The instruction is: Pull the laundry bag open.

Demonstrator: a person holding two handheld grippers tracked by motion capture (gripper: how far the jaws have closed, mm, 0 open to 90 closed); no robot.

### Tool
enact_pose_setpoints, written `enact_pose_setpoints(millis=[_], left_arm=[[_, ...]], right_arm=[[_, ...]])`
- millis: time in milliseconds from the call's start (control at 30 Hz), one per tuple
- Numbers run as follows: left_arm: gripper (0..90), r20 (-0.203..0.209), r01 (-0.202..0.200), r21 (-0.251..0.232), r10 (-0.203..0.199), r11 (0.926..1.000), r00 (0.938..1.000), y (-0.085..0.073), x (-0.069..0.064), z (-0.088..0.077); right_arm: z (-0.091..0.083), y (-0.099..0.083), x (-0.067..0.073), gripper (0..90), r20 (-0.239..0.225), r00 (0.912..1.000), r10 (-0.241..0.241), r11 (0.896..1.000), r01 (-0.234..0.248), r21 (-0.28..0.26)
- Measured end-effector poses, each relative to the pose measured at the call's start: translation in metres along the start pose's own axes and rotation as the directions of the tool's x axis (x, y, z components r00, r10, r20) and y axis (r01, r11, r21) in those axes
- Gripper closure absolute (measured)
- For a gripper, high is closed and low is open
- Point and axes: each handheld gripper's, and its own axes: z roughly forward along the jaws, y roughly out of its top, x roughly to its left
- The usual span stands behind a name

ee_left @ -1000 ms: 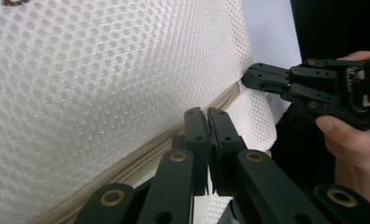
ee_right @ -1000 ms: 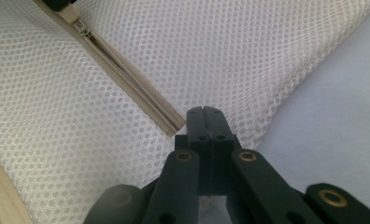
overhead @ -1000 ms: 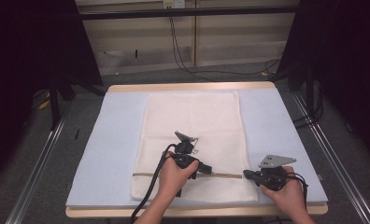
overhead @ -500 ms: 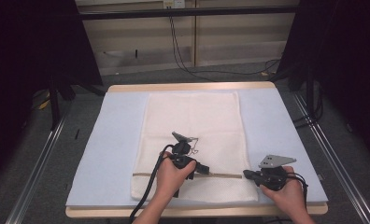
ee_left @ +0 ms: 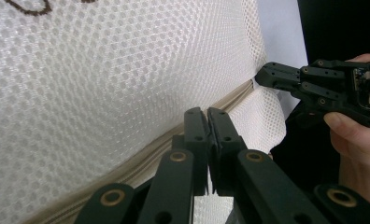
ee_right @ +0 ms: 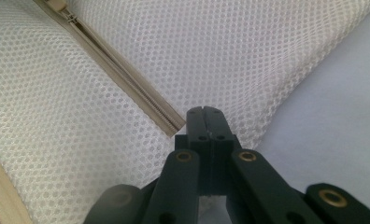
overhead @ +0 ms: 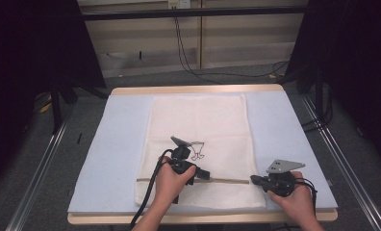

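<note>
A white mesh bag lies flat on the blue mat, with a beige zipper running across its near end. My left gripper lies along the zipper's middle, jaws shut over the band and hiding what they pinch. In the right gripper view the slider sits up the zipper, its beige pull leading off toward the left gripper. My right gripper is shut on the bag's mesh at the zipper's right end, where the left gripper view shows it nipping the puckered edge.
A small dark drawing is printed on the bag just beyond my left hand. The wooden table edge runs close under both hands. Metal rails flank the table on the floor, and cables hang behind it.
My left hand and gripper have shifted slightly to the left along the zipper. The right hand has stayed where it was.
</note>
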Motion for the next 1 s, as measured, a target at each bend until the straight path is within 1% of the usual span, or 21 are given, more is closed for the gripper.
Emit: enact_pose_setpoints(millis=[33,100,167,200,300,333,367,400,433,567,633,667,700,733,767,800,833,867,900,933,1000], left_arm=[[87.6,0.006,0.000,0.001,0.000,1.0000,1.0000,0.000,0.001,-0.001],[87.6,0.001,0.002,-0.003,-0.002,1.0000,1.0000,-0.001,0.001,-0.001],[87.6,-0.008,-0.006,0.005,0.006,1.0000,1.0000,-0.001,0.002,-0.002],[87.6,0.003,0.009,0.000,-0.009,1.0000,1.0000,-0.002,0.002,-0.003],[87.6,-0.004,0.017,-0.017,-0.017,0.9997,0.9998,-0.003,0.002,-0.004],[87.6,-0.020,-0.001,-0.013,0.001,0.9999,0.9998,-0.003,0.004,-0.006],[87.6,-0.020,-0.001,-0.013,0.001,0.9999,0.9998,-0.003,0.004,-0.006],[87.6,0.006,0.008,-0.004,-0.008,1.0000,0.9999,-0.004,0.004,-0.007],[87.6,0.011,0.009,-0.005,-0.009,0.9999,0.9999,-0.004,0.004,-0.007],[87.6,0.003,0.006,-0.005,-0.006,1.0000,1.0000,-0.004,0.004,-0.007],[87.6,-0.001,0.012,-0.016,-0.012,0.9998,0.9999,-0.004,0.004,-0.006],[87.6,-0.018,0.008,-0.008,-0.008,0.9999,0.9998,-0.005,0.004,-0.007],[87.6,-0.017,0.012,-0.010,-0.012,0.9999,0.9998,-0.005,0.005,-0.008],[87.6,0.000,0.027,-0.016,-0.027,0.9995,0.9996,-0.005,0.006,-0.009],[87.6,-0.017,0.013,-0.017,-0.014,0.9998,0.9998,-0.005,0.007,-0.010],[87.6,-0.006,0.029,-0.018,-0.029,0.9994,0.9996,-0.006,0.007,-0.011],[87.6,-0.011,0.019,-0.018,-0.019,0.9996,0.9997,-0.006,0.008,-0.012],[87.6,-0.007,0.027,-0.022,-0.027,0.9994,0.9996,-0.006,0.008,-0.013],[87.6,-0.012,0.016,-0.017,-0.016,0.9997,0.9998,-0.006,0.009,-0.016],[87.6,-0.011,0.025,-0.021,-0.025,0.9995,0.9996,-0.007,0.009,-0.017],[87.6,-0.014,0.024,-0.021,-0.024,0.9995,0.9996,-0.007,0.010,-0.019]], right_arm=[[0.000,0.000,0.000,90.0,-0.001,1.0000,0.000,1.000,0.000,-0.001],[0.000,0.000,0.000,90.0,0.000,1.0000,-0.001,1.000,0.001,-0.001],[0.000,0.000,0.000,90.0,0.000,1.0000,0.000,1.000,0.000,-0.001],[0.000,0.000,0.000,90.0,0.001,1.0000,-0.001,1.000,0.001,-0.001],[0.000,0.000,0.000,90.0,-0.001,1.0000,-0.001,1.000,0.001,-0.001],[0.000,0.000,0.000,90.0,-0.002,1.0000,0.000,1.000,0.000,-0.002],[0.000,0.000,0.000,90.0,-0.002,1.0000,0.000,1.000,0.000,-0.002],[0.000,0.000,0.000,90.0,-0.002,1.0000,0.002,1.000,-0.002,-0.003],[0.000,0.000,0.000,90.0,-0.003,1.0000,0.002,1.000,-0.002,-0.003],[0.000,0.000,0.000,90.0,0.000,1.0000,0.000,1.000,0.000,-0.001],[0.000,0.000,0.000,90.0,0.000,1.0000,0.001,1.000,-0.001,-0.002],[0.000,0.000,0.000,90.0,0.001,1.0000,0.000,1.000,0.000,-0.001],[0.000,0.000,0.000,90.0,0.000,1.0000,0.002,1.000,-0.002,-0.001],[0.000,0.000,0.000,90.0,0.000,1.0000,0.002,1.000,-0.002,-0.002],[0.000,0.000,0.000,90.0,-0.001,1.0000,0.002,1.000,-0.002,-0.002],[0.000,0.000,0.000,90.0,-0.001,1.0000,0.002,1.000,-0.002,-0.002],[0.000,0.000,0.000,90.0,-0.002,1.0000,0.002,1.000,-0.002,-0.002],[0.000,0.000,0.000,90.0,-0.001,1.0000,0.003,1.000,-0.003,-0.003],[0.000,0.000,0.000,90.0,-0.002,1.0000,0.002,1.000,-0.002,-0.002],[0.000,0.000,0.000,90.0,0.000,1.0000,0.000,1.000,0.000,-0.003],[0.000,0.000,0.000,90.0,0.001,1.0000,0.000,1.000,0.000,-0.002]])
